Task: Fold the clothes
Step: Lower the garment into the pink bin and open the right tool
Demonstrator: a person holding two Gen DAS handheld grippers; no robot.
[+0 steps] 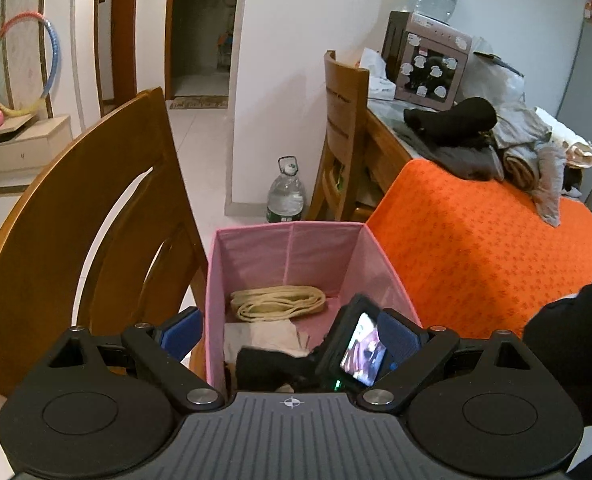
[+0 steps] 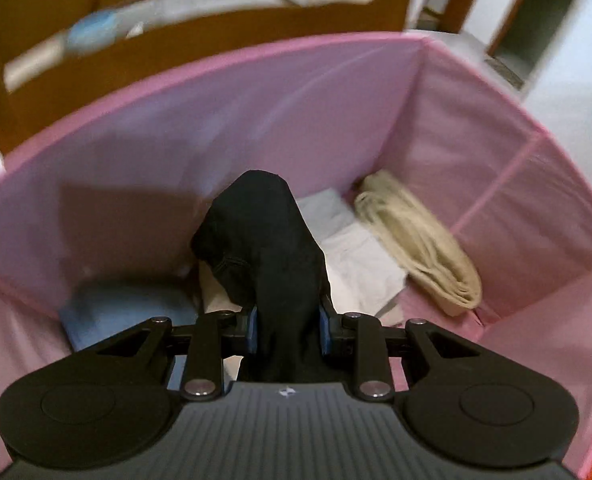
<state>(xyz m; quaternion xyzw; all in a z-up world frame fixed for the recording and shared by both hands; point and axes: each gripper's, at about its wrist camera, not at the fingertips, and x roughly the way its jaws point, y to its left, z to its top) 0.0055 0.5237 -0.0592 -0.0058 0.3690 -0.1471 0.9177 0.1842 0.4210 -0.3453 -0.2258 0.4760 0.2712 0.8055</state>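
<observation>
Right gripper (image 2: 287,330): jaws pinched on a folded black garment (image 2: 263,240); blue pads press its flanks on both sides.
Right gripper pose: pitched steeply down into a pink fabric bin (image 2: 255,92), the garment hanging ahead of the fingers toward 12 o'clock.
Black garment location: inside the bin, above the floor items, near the bin's centre.
Bin contents: a beige folded piece (image 2: 420,244) at 2 o'clock against the wall; white cloth (image 2: 360,264) just beside the garment; a pale blue item (image 2: 127,308) at 9 o'clock.
Left gripper (image 1: 291,336): jaws spread wide, nothing between the pads.
Left gripper pose: angled down over the bin's near rim; the right gripper's camera unit (image 1: 360,348) sits between its fingers.
Surroundings: wooden chair (image 1: 83,216) at 10 o'clock; orange table cover (image 1: 476,248) at 2 o'clock, bearing a clothes pile (image 1: 496,140).
Person: dark sleeve (image 1: 576,340) at 3 o'clock.
</observation>
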